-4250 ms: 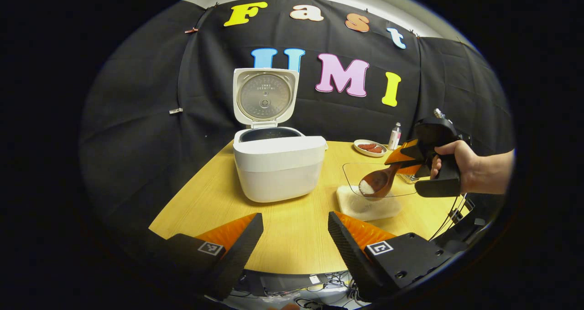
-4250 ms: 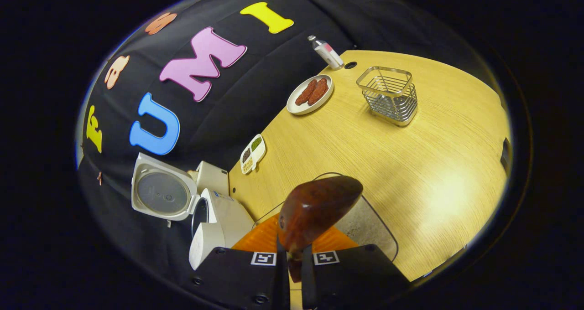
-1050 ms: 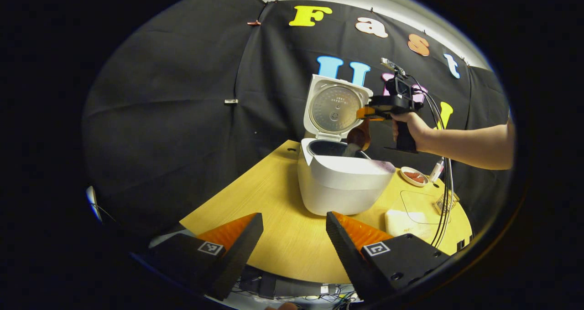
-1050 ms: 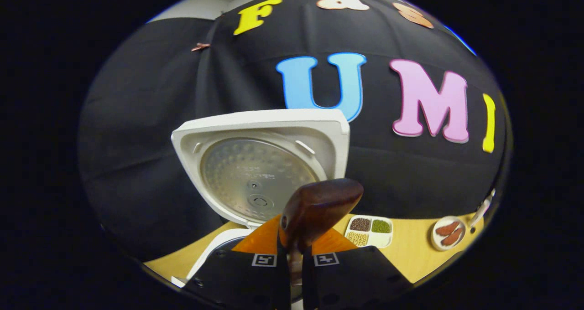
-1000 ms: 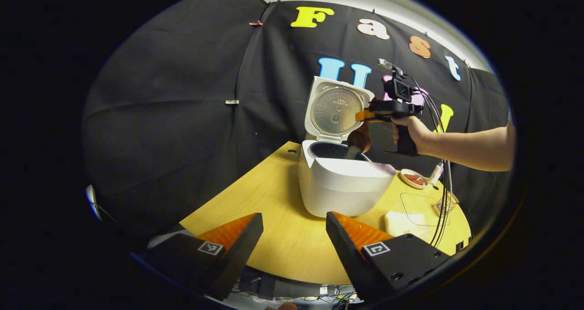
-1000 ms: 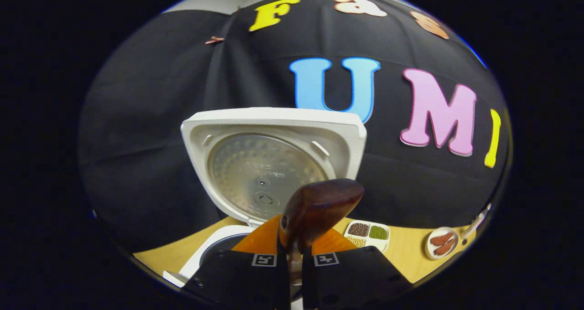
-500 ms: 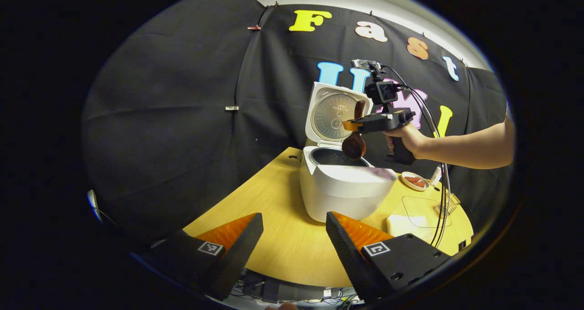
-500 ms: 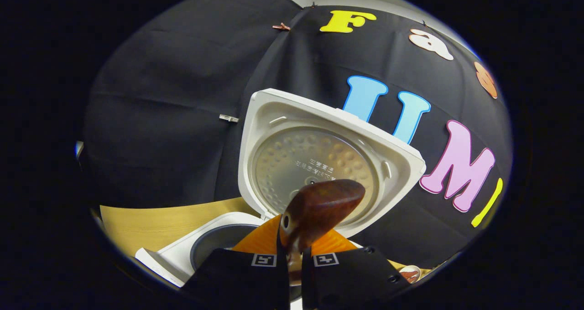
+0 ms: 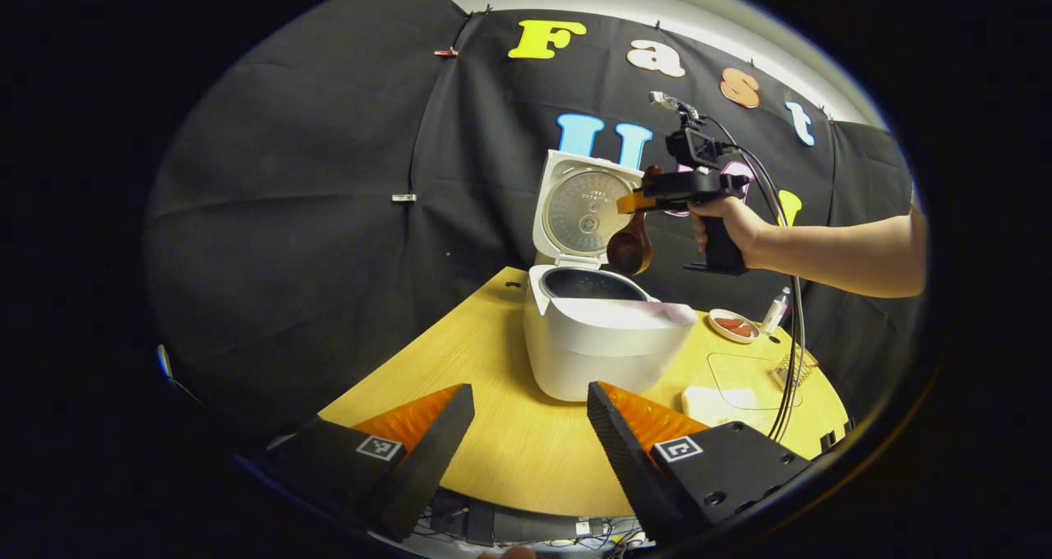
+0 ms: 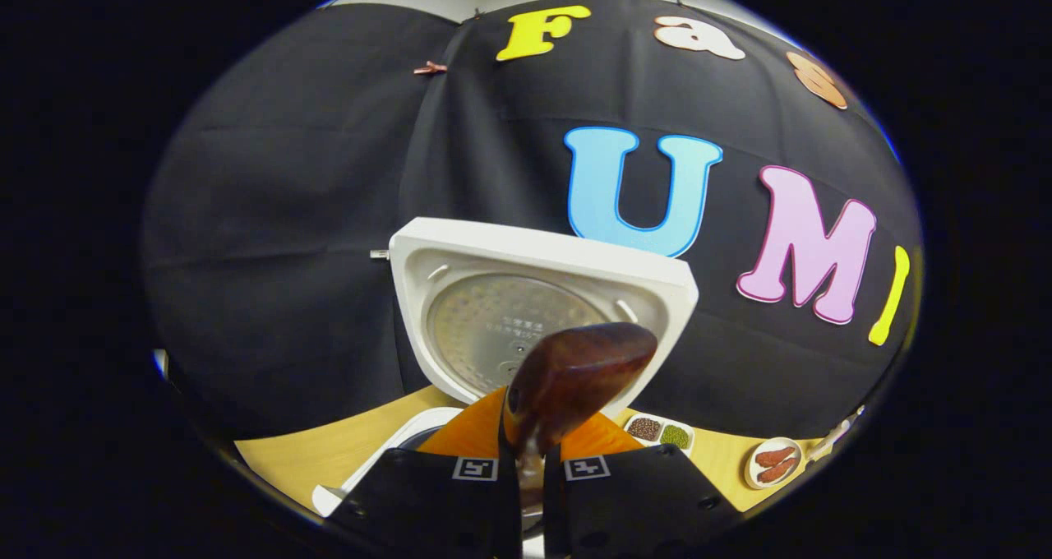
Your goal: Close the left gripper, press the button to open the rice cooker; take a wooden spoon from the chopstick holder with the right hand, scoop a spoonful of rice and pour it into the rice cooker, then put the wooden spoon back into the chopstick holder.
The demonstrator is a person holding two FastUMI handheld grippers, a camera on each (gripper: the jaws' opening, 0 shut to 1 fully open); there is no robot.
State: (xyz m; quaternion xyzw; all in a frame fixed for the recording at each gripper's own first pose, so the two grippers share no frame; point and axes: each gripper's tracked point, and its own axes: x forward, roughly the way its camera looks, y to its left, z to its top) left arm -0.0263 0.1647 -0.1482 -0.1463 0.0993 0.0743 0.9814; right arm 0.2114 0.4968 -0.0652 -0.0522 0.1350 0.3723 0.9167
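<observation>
**poster1:** Two views to go on, so biggest stuff first. Yellow wooden bench (image 9: 493, 452) with the white rice cooker (image 9: 604, 349) sitting on it, lid (image 9: 579, 214) flipped up and standing upright at the back, dark inner pot (image 9: 593, 284) open to the air. What's over on the far side of the bench?

**poster2:** Going down in size: a clear container (image 9: 744, 374) with something white (image 9: 713, 399) in it, just right of the cooker. Behind that there's a wire chopstick holder (image 9: 793, 367) near the edge, a small plate (image 9: 731, 325) with reddish pieces on it, and a little white bottle (image 9: 771, 311) right beside the plate. The right gripper view also catches a divided dish (image 10: 660, 432) of beans on the bench behind the cooker.

**poster1:** And the hand-held grippers?

**poster2:** Left hand-held gripper (image 9: 530, 427) sits low at the near edge of the bench, fingers spread wide apart, nothing between them, well short of the cooker. Right hand-held gripper (image 9: 637, 201) is up in the air in a person's hand (image 9: 731, 226), clamped tight on the handle of the wooden spoon (image 9: 631, 247).

**poster1:** Where's the spoon exactly?

**poster2:** Bowl hangs down below the fingers, above the open pot and in front of the lid, not touching either. In the right gripper view the back of the spoon bowl (image 10: 575, 378) sticks up just past the pinched fingers. Can't tell if any rice is in it.
</observation>
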